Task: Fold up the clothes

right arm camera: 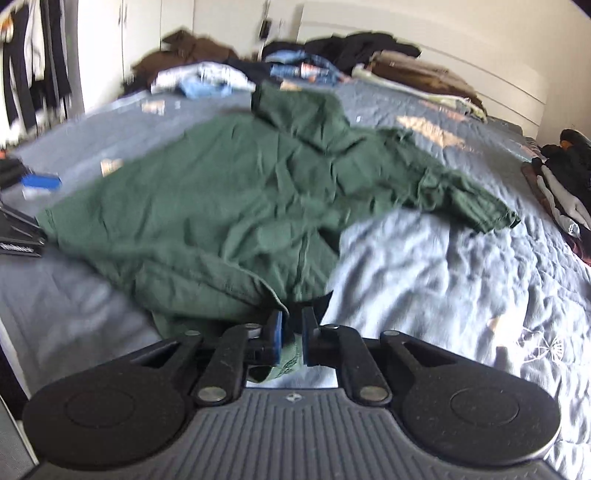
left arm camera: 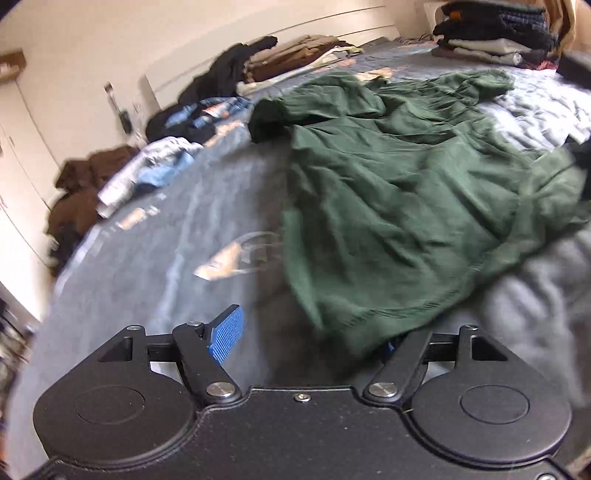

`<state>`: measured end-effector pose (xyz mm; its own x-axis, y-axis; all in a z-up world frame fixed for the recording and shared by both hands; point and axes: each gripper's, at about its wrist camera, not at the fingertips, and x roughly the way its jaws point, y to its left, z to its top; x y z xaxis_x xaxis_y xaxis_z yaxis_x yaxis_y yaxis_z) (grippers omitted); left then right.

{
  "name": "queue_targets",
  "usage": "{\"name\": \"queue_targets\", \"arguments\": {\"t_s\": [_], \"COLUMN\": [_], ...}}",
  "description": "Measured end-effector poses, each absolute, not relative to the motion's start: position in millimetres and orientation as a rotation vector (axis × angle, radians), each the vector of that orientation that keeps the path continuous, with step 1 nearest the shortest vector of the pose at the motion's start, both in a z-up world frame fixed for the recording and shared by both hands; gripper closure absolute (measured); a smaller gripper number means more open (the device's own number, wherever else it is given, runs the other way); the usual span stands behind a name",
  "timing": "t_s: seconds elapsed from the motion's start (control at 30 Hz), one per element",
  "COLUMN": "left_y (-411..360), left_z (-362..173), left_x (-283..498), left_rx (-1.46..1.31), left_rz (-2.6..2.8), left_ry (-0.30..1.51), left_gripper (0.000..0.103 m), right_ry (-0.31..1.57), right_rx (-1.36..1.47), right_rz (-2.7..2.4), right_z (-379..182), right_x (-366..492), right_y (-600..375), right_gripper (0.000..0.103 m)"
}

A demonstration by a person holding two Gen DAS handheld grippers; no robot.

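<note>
A crumpled dark green shirt (left arm camera: 388, 192) lies spread on the grey-blue bedspread (left arm camera: 166, 258), its sleeves toward the headboard. My left gripper (left arm camera: 308, 343) is open at the shirt's near hem. Its left blue pad (left arm camera: 225, 338) is bare, and the hem drapes over the right finger and hides that pad. In the right wrist view the same shirt (right arm camera: 229, 192) runs up to my right gripper (right arm camera: 292, 338), which is shut on a bunched corner of the hem. The picture is motion-blurred.
Unfolded clothes (left arm camera: 177, 155) are heaped along the bed's far side by the wall, brown, black and blue among them. A stack of folded clothes (left arm camera: 495, 33) sits at the far right corner. Dark garments (right arm camera: 565, 184) lie at the bed's right edge. Clothes hang at left (right arm camera: 33, 66).
</note>
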<state>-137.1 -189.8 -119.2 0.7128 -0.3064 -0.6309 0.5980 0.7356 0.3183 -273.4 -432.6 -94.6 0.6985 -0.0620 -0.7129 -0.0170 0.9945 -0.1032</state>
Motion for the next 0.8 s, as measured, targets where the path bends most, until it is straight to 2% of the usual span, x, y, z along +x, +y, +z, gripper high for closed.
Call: {"name": "queue_targets", "arguments": {"t_s": [0.1, 0.13, 0.17, 0.2, 0.23, 0.33, 0.5, 0.6, 0.67, 0.8], "left_y": [-190, -190, -188, -186, -184, -181, -181, -172, -162, -149], "left_z": [-126, -129, -131, -130, -129, -120, -84, -45, -9, 58], "left_x": [-138, -136, -134, -131, -128, -126, -129, -119, -109, -111], "left_rx": [0.493, 0.478, 0.453, 0.419, 0.385, 0.366, 0.479, 0.407, 0.303, 0.251], "left_rz": [-0.541, -0.538, -0.54, -0.544, -0.548, -0.56, -0.599, -0.693, -0.778, -0.872], "left_ry": [0.609, 0.606, 0.611, 0.622, 0.633, 0.632, 0.55, 0.573, 0.59, 0.498], "left_gripper": [0.032, 0.038, 0.047, 0.077, 0.088, 0.091, 0.093, 0.095, 0.101, 0.102], "right_ry": [0.832, 0.834, 0.836, 0.832, 0.827, 0.803, 0.686, 0.611, 0.574, 0.532], "right_rx": [-0.103, -0.104, -0.104, -0.091, -0.077, -0.032, -0.094, -0.143, -0.167, -0.199], "right_rz": [-0.024, -0.025, -0.025, -0.024, -0.023, -0.038, -0.09, -0.114, -0.131, -0.143], "right_z": [-103, -105, -107, -108, -110, -105, -68, -34, -11, 34], "right_x": [-269, -269, -269, -269, -269, -273, -290, -303, -313, -340], "right_y": [-434, -434, -434, -436, -438, -446, -446, -444, -446, -460], "right_gripper": [0.086, 0.085, 0.084, 0.085, 0.085, 0.098, 0.099, 0.099, 0.1, 0.1]}}
